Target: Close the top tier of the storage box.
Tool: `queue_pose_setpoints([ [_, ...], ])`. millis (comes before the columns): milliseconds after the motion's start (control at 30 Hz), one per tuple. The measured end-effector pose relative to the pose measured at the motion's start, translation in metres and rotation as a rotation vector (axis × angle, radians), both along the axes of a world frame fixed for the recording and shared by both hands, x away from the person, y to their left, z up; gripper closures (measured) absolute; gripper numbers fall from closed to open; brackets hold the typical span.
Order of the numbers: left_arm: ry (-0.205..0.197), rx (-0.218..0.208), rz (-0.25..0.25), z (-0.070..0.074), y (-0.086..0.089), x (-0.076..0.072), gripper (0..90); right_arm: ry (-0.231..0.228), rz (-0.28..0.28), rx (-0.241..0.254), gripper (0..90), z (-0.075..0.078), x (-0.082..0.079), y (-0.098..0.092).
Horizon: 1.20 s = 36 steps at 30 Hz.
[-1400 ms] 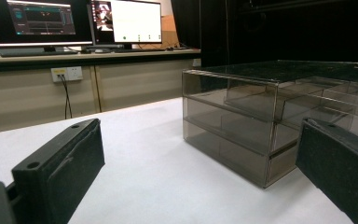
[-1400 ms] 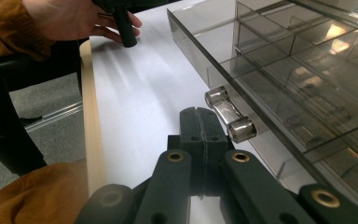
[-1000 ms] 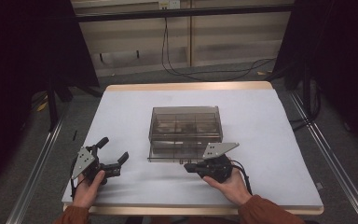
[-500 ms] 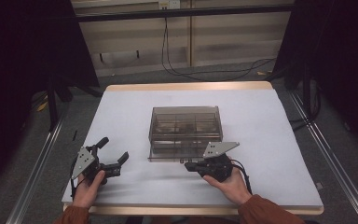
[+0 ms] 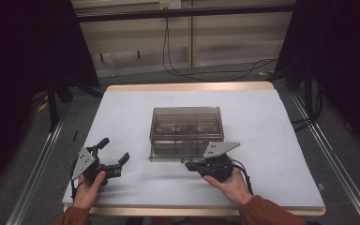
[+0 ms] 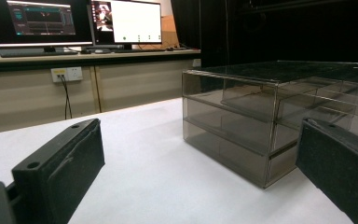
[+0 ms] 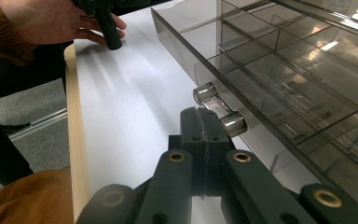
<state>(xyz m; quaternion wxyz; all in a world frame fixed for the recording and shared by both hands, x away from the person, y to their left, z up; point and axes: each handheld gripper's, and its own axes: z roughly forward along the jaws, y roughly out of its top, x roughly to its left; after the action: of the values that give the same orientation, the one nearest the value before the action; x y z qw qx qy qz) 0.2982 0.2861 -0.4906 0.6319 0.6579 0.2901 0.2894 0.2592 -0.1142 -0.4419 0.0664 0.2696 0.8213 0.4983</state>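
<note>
The right gripper (image 5: 191,165) lies low on the near part of the table, held in the person's right hand (image 5: 229,185), with its jaws pressed together. In the right gripper view the closed jaw tips (image 7: 204,135) sit against the clear bar handle (image 7: 216,108) on the front of the smoked drawer box (image 7: 279,70), though whether they actually pinch the handle or only touch it cannot be told. The lower drawer (image 5: 180,152) stands a little way out from the box front in the high view. At the near left corner of the table the left gripper (image 5: 114,156) rests in the person's left hand (image 5: 90,190), its jaws spread wide with nothing between them; in the left gripper view the two black pads (image 6: 63,161) frame bare white tabletop. The left gripper is well apart from the box and points towards it. The drawer box (image 5: 186,131) itself sits near the middle of the white table (image 5: 272,140), a clear grey case with two tiers and inner dividers. Beyond the table's far edge, cables (image 5: 178,56) hang down a pale panelled wall, and the left gripper view shows two lit monitors (image 6: 74,21) on a desk behind.
</note>
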Motion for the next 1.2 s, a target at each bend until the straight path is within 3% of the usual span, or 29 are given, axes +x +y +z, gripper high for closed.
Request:
queue_pose_setpoints([
  [1200, 0.000, -0.001, 0.001, 0.0000, 0.0001, 0.0001, 1.1, -0.002, -0.028, 0.028, 90.0, 0.0006, 0.0043, -0.0006],
])
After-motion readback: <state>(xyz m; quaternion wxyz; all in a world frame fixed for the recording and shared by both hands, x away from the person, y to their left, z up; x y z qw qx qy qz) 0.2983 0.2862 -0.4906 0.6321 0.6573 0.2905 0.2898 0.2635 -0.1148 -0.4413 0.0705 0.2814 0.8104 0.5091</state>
